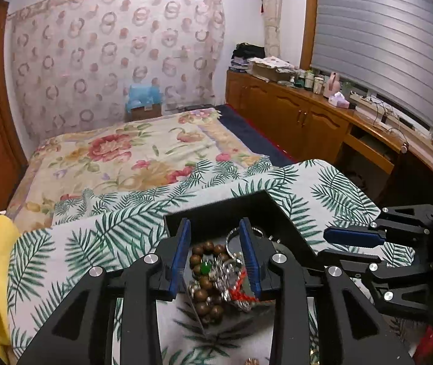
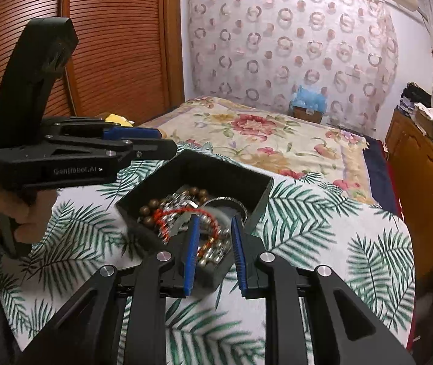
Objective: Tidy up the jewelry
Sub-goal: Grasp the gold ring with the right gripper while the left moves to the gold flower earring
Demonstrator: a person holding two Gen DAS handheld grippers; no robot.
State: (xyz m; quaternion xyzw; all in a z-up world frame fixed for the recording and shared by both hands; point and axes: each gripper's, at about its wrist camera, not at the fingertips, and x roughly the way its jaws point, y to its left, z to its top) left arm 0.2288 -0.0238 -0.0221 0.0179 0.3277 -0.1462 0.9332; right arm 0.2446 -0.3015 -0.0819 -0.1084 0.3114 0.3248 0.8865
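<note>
A wide bed with a cream floral bedspread [image 1: 131,152] fills the room, and across its near end lies a white cover printed with green palm fronds [image 2: 323,228]. On that cover sits an open black rectangular box [image 2: 256,188], turned cornerwise. Heaped inside is the jewelry: a bracelet of round brown wooden beads [image 1: 205,296], a tangle of silvery chain and bead pieces [image 1: 225,269], a knotted red cord [image 1: 240,293], a shiny metal ring or bangle [image 1: 233,237] toward the far side, and one small green bead [image 1: 205,269].

The left gripper [image 1: 219,261], black with blue finger pads, hangs over the box with its jaws apart, straddling the pile; the pads flank the beads and chain, and from this angle I can't quite say whether the right-hand pad brushes the red cord, though nothing looks pinched. A hand [image 2: 12,213] holds its handle at the box's left.

The right gripper [image 2: 216,252] hovers over the box's near corner, jaws parted, with bead strands seen between the pads but not clamped.
</note>
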